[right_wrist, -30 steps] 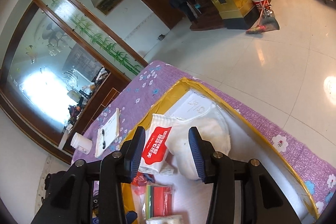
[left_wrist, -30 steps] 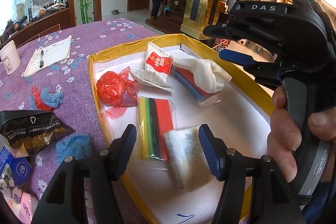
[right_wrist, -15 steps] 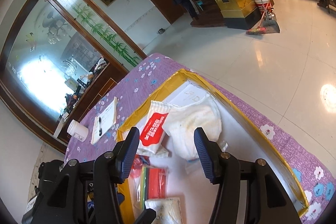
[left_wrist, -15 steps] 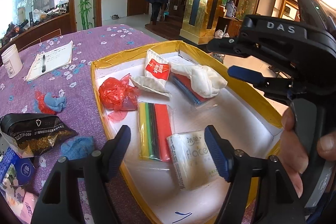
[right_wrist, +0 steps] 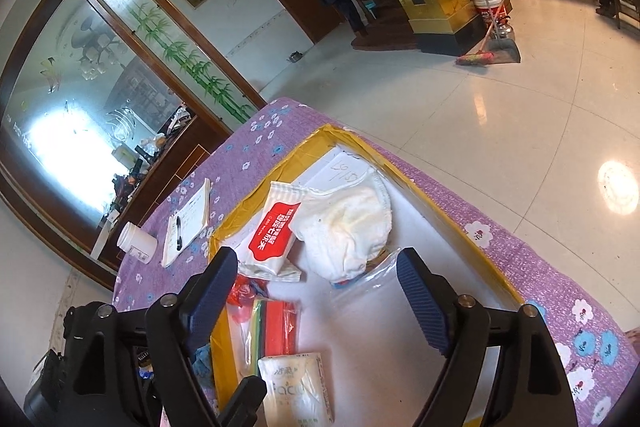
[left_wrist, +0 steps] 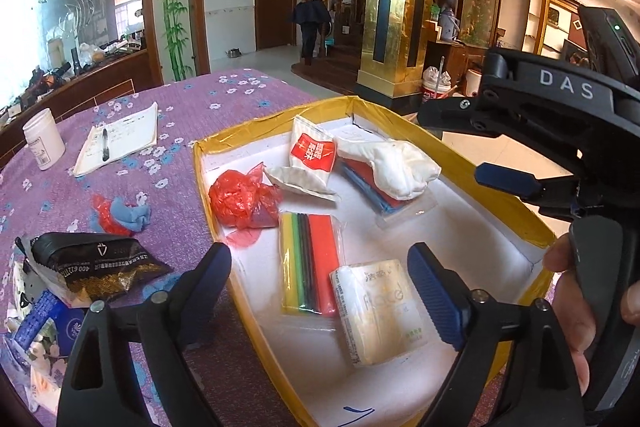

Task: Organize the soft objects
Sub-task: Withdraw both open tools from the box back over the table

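Change since earlier frames: both tools' jaws had just been opening; the tissue pack and the white cloth that sat between them earlier now lay free in the tray.
Left tool (left_wrist: 320,281): jaws wide, nothing gripped; the tissue pack (left_wrist: 378,311) lay below the gap, pads clear of it.
Right tool (right_wrist: 316,287): jaws wide, nothing gripped; held by a hand (left_wrist: 576,311) at the right edge of the left wrist view.
Tray (left_wrist: 472,143): shallow white box with a yellow taped rim, resting on the purple flowered surface (left_wrist: 208,107).
White cloth (right_wrist: 348,223): bunched at the far part of the tray, lying over a clear bag of red and blue sheets (left_wrist: 372,187).
Wipes packet (left_wrist: 310,155): white with a red label, just left of the cloth, touching it.
Red plastic bag (left_wrist: 240,199): crumpled, by the tray's left wall.
Coloured strip pack (left_wrist: 310,263): mid tray, beside the tissue pack.
Outside the tray: black packet (left_wrist: 92,263), red and blue scraps (left_wrist: 122,215), notepad with pen (left_wrist: 116,139), white jar (left_wrist: 42,139), all on the surface to the left.
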The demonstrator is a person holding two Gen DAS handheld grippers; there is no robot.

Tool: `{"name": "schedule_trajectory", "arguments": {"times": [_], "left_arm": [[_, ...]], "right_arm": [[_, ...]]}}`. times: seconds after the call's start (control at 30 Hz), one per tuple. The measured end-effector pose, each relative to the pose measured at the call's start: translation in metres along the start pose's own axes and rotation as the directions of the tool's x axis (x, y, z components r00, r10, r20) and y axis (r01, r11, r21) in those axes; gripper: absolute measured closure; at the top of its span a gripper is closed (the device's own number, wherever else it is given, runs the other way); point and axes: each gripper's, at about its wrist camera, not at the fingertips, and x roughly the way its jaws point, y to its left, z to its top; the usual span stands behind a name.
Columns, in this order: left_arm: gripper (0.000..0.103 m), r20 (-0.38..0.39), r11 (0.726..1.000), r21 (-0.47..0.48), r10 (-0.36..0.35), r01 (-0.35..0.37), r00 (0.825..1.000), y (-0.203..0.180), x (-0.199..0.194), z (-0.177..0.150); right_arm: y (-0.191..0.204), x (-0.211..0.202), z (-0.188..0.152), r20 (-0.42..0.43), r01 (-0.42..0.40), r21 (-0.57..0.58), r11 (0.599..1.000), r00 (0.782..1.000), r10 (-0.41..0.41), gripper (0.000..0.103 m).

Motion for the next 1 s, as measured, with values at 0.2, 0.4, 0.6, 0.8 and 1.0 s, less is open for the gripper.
{"name": "schedule_trajectory", "arguments": {"times": [0.2,0.4,0.6,0.8,1.0], "left_arm": [[0.008,0.011,1.0,-0.007,0.018,-0.018,1.0,0.001,-0.005,0.002],[0.008,0.018,0.999,-0.033,0.036,-0.035,0.999,0.007,-0.018,0.007],[0.008,0.005,0.996,-0.078,0.048,-0.048,0.999,0.02,-0.03,0.009],[0.008,-0.018,0.991,-0.13,0.036,-0.038,0.999,0.036,-0.047,0.009],[0.008,-0.011,0.987,-0.153,0.036,-0.038,0.999,0.049,-0.074,0.009]], "right_arm": [[0.002,-0.005,-0.002,-0.009,0.009,-0.014,1.0,1.0,-0.009,0.014],[0.004,-0.011,-0.006,-0.011,0.012,-0.028,1.0,1.0,-0.012,0.013],[0.004,-0.011,-0.009,-0.014,0.028,-0.028,0.999,1.0,-0.028,0.011],[0.01,-0.009,-0.015,-0.037,0.014,-0.044,0.999,0.999,-0.016,0.01],[0.027,-0.007,-0.023,-0.051,-0.015,-0.082,0.997,0.999,0.011,0.01]]}}
